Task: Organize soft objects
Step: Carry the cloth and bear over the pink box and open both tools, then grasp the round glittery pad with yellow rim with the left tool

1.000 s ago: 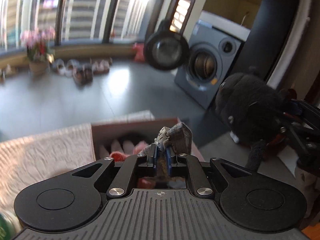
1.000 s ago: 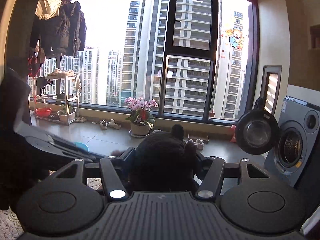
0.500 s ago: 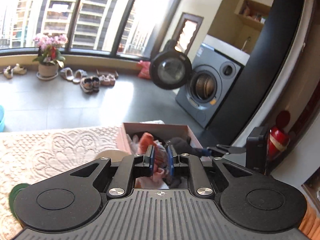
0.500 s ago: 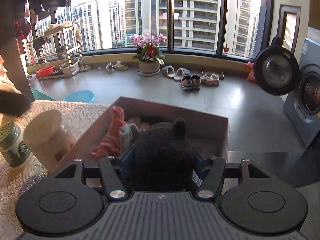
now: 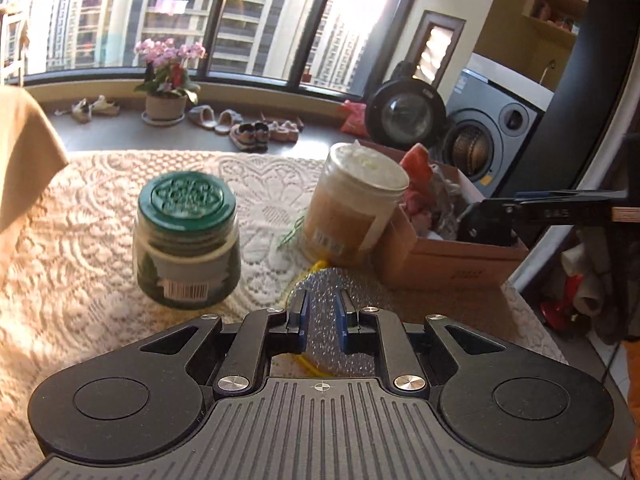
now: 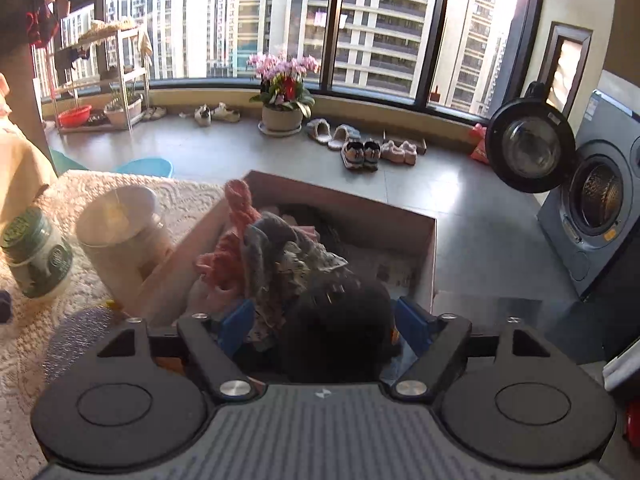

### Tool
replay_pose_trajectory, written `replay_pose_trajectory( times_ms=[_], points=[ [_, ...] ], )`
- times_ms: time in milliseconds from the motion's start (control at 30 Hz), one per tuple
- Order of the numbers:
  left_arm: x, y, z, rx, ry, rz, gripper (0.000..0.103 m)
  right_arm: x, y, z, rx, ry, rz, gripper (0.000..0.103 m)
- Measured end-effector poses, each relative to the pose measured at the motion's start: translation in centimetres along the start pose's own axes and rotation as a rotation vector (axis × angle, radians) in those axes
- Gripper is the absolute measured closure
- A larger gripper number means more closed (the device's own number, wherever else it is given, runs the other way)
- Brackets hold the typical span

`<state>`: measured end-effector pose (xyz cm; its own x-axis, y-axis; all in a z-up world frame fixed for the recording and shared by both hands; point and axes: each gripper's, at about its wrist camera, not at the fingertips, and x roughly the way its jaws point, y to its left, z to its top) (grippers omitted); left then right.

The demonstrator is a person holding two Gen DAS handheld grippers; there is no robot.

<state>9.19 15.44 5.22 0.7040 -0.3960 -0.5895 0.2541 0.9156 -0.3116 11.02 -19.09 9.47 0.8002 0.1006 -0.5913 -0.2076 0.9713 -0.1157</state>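
Left gripper (image 5: 322, 310): its fingers stand a narrow gap apart, hanging over a silvery scrubbing pad (image 5: 328, 288) that lies on the lace tablecloth (image 5: 80, 240); the pad shows through the gap, and the view does not settle whether the blue pads touch it.
Right gripper (image 6: 324, 320): jaws opening, fingers spread wide; a black plush toy (image 6: 336, 328) sits between them, over the near end of the cardboard box (image 6: 428, 256), and the blue pads stand clear of its sides.
Box: it stands at the table's edge, partly filled with soft things, among them a pink knitted piece (image 6: 236, 236) and a grey patterned cloth (image 6: 288, 256) heaped at its left side.
Jars: a green-lidded jar (image 5: 188, 240) and a white-lidded jar (image 5: 356, 208) stand upright on the tablecloth, the white-lidded one just beside the box wall.
Scrubbing pad: near the white-lidded jar, a yellow loop at its edge.
Background: a washing machine (image 6: 596, 216) with its door swung open, a pot of pink flowers (image 6: 284, 92) and shoes along the window.
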Motion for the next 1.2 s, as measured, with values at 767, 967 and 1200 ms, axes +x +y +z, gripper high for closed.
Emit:
replay_pose_trajectory(
  times_ms=[767,967,1200],
  points=[
    [3.2,5.2,-2.8,-0.259,0.049,-0.075,0.084,2.2,11.1,-5.9,-0.009,0.069,0.206,0.07],
    [3.6,4.9,-2.7,-0.298,0.087,-0.191,0.066,2.1,11.0,-6.1,0.013,0.07,0.223,0.07],
    [1.9,3.9,-2.1,-0.272,0.034,-0.268,0.065,1.5,10.3,-6.5,0.024,0.07,0.25,0.07]
  ],
)
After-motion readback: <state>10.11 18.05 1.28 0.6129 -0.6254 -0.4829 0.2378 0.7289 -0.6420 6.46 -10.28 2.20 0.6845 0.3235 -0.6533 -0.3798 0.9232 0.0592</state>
